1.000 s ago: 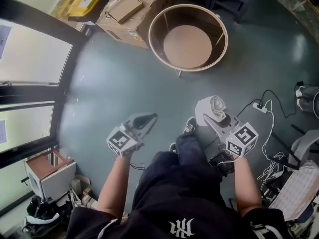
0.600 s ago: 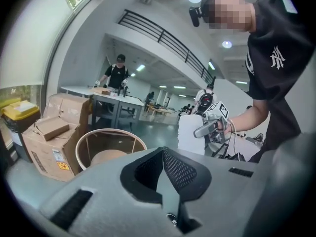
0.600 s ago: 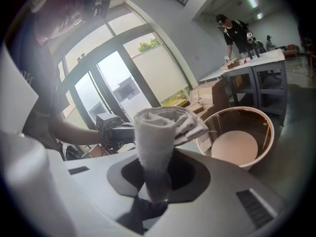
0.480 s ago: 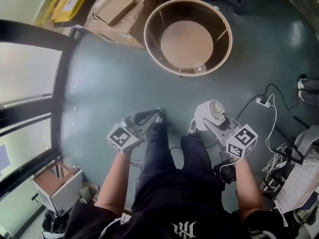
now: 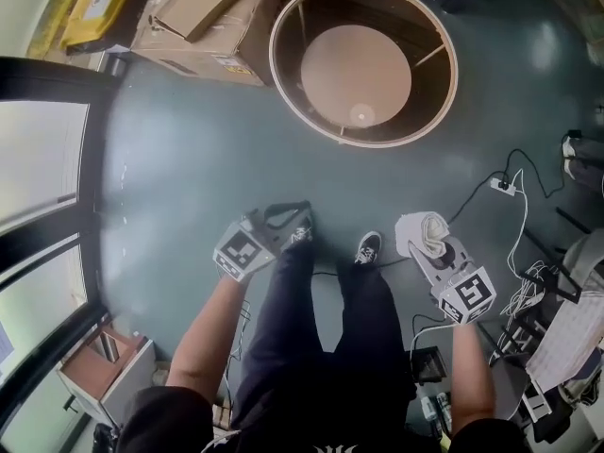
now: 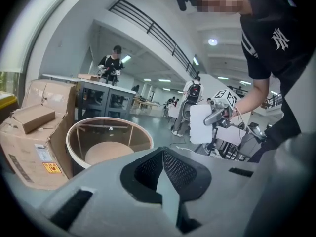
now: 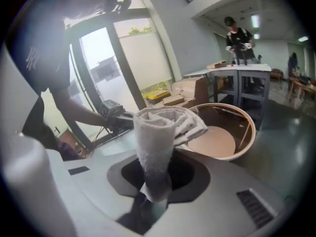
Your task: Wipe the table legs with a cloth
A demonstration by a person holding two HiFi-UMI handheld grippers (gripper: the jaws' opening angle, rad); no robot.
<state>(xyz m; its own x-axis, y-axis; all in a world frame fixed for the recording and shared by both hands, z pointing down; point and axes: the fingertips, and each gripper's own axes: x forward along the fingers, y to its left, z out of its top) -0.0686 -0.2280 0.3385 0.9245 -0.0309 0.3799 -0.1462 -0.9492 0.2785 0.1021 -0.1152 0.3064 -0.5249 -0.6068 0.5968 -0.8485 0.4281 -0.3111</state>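
Cloth (image 5: 423, 231) sits bunched in the right gripper (image 5: 429, 248), whose jaws are clenched on its lower end so that the rolled white bulk stands up past the tips. In the right gripper view the pinched part drops into the dark throat between the jaws, while the loose folds flop over toward the table. Held that way, the soft wad leads and the hard plastic trails, which looks a sensible grip for rubbing along a thin rod. The left gripper (image 5: 286, 220) hangs over the floor (image 5: 189, 168) near a shoe (image 5: 367, 247), its jaws pressed together with nothing between them. I judge it is carried as a spare, perhaps to steady the table later. The round table (image 5: 356, 69) stands on the floor ahead of both grippers and well apart from them, just beside the cardboard boxes (image 5: 203, 12) at the floor's far left corner by the window. Its slim legs (image 5: 429, 56) run down inside the rim, apparently seen through a clear top, past a lower round shelf. No leg is touched, so wiping seems not yet begun. Reaching a leg will probably call for stepping in and getting low beside the rim. Cables (image 5: 491, 182) trail along the floor's right edge, a possible snag for feet on the way.
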